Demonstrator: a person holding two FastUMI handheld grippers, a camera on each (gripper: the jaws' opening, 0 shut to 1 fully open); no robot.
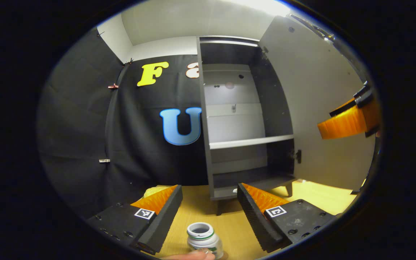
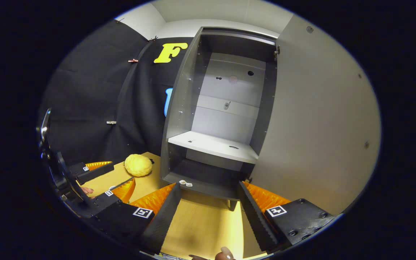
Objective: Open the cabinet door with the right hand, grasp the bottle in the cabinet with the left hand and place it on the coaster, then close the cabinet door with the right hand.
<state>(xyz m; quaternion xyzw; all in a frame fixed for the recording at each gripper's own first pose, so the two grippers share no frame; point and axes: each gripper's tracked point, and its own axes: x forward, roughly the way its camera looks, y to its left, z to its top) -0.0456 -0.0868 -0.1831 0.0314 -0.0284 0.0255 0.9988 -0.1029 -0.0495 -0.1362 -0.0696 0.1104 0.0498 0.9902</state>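
Two grippers hang open before the open cabinet. Left gripper holds nothing; the bottle, small, rigid, probably light, stands near the tabletop's front edge; grasp its body below the cap. Right gripper view adds a yellow ball by the cabinet's left side.

A dark grey cabinet with pale grey door and shelf stands on a light wood tabletop; white-capped bottle, yellow ball.

bottle on table, before cabinet
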